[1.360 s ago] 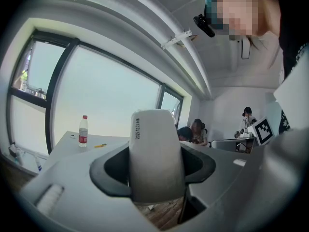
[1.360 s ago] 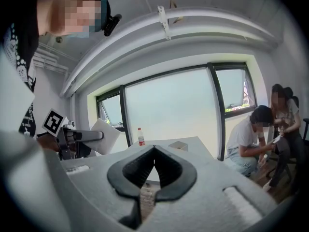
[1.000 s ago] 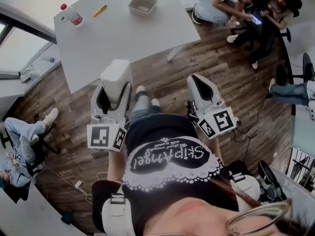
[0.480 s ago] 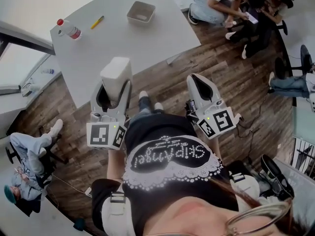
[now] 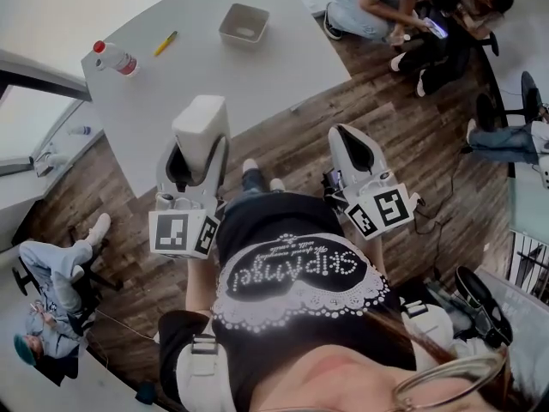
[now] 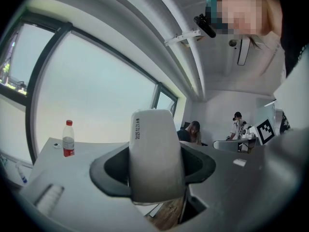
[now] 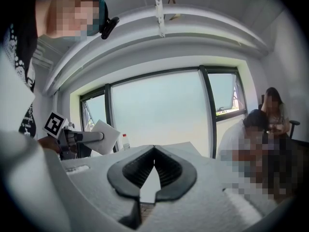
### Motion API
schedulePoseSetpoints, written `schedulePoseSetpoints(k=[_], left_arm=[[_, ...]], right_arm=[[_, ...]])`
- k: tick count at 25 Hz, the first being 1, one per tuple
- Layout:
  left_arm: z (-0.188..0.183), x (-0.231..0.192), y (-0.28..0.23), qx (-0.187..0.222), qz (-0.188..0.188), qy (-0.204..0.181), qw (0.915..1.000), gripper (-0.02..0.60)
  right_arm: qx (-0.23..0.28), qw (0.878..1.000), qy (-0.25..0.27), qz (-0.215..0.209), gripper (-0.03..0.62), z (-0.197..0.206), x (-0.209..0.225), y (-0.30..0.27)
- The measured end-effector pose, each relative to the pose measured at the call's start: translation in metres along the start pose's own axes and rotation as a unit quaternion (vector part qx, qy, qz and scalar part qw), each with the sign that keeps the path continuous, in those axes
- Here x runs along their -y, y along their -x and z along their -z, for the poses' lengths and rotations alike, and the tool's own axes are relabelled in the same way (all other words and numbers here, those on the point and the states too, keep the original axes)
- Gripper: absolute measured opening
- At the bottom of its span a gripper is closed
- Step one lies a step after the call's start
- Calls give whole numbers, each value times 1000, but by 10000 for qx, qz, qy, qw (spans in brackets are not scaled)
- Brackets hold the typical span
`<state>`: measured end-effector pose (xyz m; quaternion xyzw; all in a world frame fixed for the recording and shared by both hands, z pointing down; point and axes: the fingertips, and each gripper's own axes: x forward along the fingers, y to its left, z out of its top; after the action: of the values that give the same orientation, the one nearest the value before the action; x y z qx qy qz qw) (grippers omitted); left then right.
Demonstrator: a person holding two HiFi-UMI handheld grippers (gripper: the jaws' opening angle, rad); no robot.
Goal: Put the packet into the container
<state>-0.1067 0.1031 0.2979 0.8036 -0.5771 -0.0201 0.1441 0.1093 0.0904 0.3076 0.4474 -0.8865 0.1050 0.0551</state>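
Observation:
My left gripper point(image 5: 200, 147) is shut on a white packet point(image 5: 201, 123), held upright over the near edge of the grey table point(image 5: 214, 71). In the left gripper view the packet point(image 6: 155, 153) fills the space between the dark pads, with a printed date along its left edge. The container point(image 5: 244, 24), a small grey open tub, sits at the far side of the table, well beyond the packet. My right gripper point(image 5: 346, 136) hangs over the wooden floor to the right of the table; its fingertips point(image 7: 154, 150) meet with nothing between them.
A water bottle with a red cap point(image 5: 111, 58) and a yellow pen point(image 5: 165, 43) lie on the table's left part. People sit on the floor at the upper right point(image 5: 403, 7) and lower left point(image 5: 51, 273). A table leg point(image 5: 296, 106) stands near the corner.
The table has drawn closer in the head view; both grippers have moved forward with me, and the packet now overlaps the table's near edge. Both grippers kept their state.

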Motion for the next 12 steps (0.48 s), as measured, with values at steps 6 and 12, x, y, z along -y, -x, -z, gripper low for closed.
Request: schedulePoseSetpoints(k=[6, 12], left_arm=[[-12, -13, -6, 101, 46, -139, 9998, 279], [0, -23, -9, -80, 85, -14, 9999, 279]], right_arm=[[90, 9995, -143, 249, 2, -9, 14, -8], [58, 9985, -196, 505, 2, -10, 27, -1]])
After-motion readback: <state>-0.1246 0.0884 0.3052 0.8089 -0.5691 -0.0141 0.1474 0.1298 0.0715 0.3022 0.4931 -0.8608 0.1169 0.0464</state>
